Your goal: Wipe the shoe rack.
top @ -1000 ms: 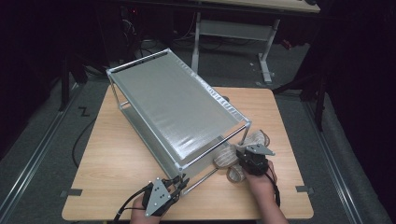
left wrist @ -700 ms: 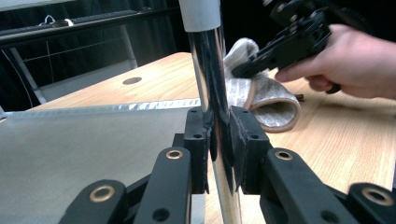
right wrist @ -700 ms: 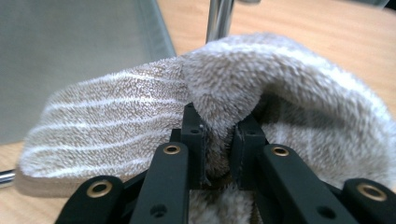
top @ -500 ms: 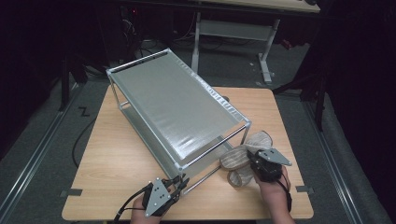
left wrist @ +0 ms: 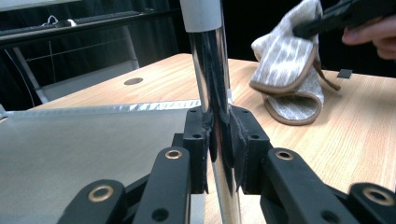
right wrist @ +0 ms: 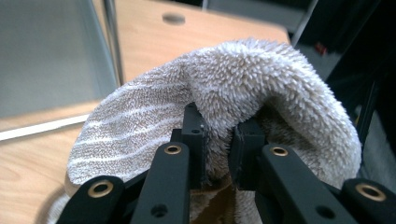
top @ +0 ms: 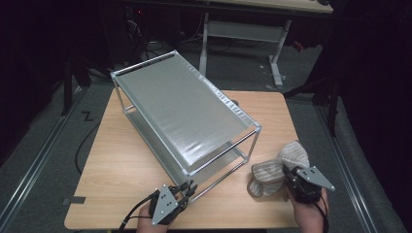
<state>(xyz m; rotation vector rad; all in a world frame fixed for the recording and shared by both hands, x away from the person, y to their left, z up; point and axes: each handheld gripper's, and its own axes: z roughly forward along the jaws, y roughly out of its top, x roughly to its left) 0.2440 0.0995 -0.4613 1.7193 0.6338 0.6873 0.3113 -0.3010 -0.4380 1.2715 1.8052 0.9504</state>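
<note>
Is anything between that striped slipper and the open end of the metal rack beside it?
Nothing visible. The slipper, pinched in the right gripper, hangs beside the rack, with bare table between. The left gripper clamps the rack's corner post.

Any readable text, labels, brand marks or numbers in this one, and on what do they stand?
None can be read.
Rack: bare metal, no label.
Striped slipper, pinched in the right tongs: no tag visible.
Left tongs, clamped on the rack's chrome post: plain black, no marking.
Floor mark left of the table: a zigzag shape like a "Z", perhaps only tape.
</note>
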